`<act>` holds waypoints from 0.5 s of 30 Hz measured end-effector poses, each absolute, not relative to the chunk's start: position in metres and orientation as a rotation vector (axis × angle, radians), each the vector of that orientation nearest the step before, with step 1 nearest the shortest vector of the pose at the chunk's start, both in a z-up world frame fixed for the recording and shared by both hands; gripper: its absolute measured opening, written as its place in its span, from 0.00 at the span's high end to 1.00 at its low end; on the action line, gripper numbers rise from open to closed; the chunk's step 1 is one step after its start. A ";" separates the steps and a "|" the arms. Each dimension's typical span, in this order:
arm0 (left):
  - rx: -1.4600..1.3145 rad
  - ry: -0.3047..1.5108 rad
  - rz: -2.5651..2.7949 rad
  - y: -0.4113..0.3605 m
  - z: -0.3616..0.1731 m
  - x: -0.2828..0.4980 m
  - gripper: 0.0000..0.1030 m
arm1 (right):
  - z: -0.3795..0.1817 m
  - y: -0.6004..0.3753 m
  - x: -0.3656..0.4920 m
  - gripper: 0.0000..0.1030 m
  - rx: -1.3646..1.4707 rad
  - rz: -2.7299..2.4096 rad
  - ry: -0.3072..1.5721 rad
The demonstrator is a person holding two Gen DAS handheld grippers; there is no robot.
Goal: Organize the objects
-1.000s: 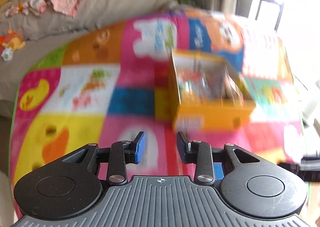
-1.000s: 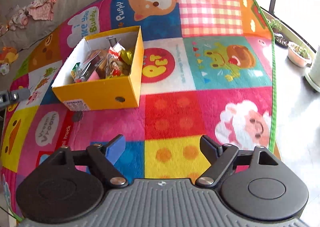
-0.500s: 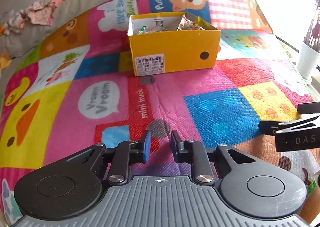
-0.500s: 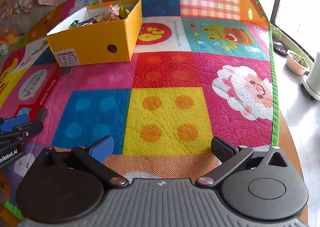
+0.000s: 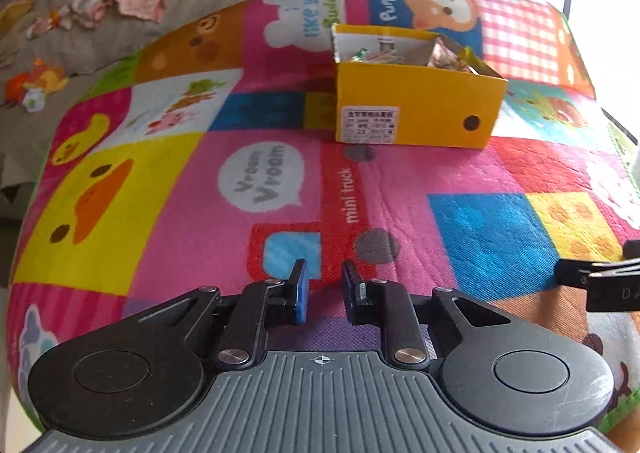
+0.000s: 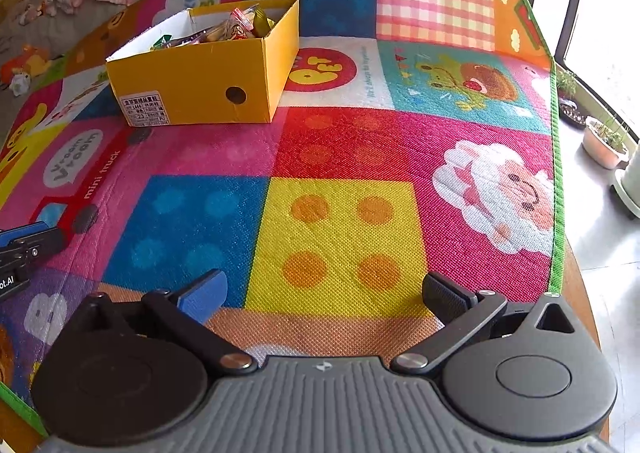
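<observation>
- We see our left gripper (image 5: 324, 287) low over the mat (image 5: 400, 181), above the red truck print, its 2 fingers parted by only a narrow gap and holding nothing.
- Our right gripper (image 6: 326, 293) hangs over the yellow square with 4 orange dots, jaws spread wide and released, nothing between them.
- In the left view the tip of the right gripper shows at the right edge; in the right view the tip of the left gripper shows at the left edge, so we hold the 2 side by side and apart.
- The box (image 5: 416, 113) is yellow and open-topped, and sits on the mat well ahead of both grippers, touching neither.
- In the right view the box (image 6: 208, 81) lies ahead and to the left, its white label and 1 round dark hole facing us.
- Wrappers (image 6: 236, 27) are piled in the box, mostly toward its far right corner; we cannot tell what each one is.
- Beyond the mat on the left, we see crumpled pink and white cloth (image 5: 136, 1) and a small orange toy (image 5: 36, 83) on a grey surface.
- In the right view a potted plant (image 6: 604, 141) stands on the floor past the mat's green edge.
</observation>
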State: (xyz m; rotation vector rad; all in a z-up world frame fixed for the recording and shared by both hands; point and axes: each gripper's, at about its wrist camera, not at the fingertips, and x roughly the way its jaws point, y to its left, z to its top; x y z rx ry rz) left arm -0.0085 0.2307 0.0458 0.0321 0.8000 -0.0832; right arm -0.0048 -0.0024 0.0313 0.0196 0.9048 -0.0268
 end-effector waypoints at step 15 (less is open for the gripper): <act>0.085 0.756 -0.298 0.227 0.055 0.002 0.71 | 0.027 -0.002 -0.015 0.00 0.010 -0.024 0.847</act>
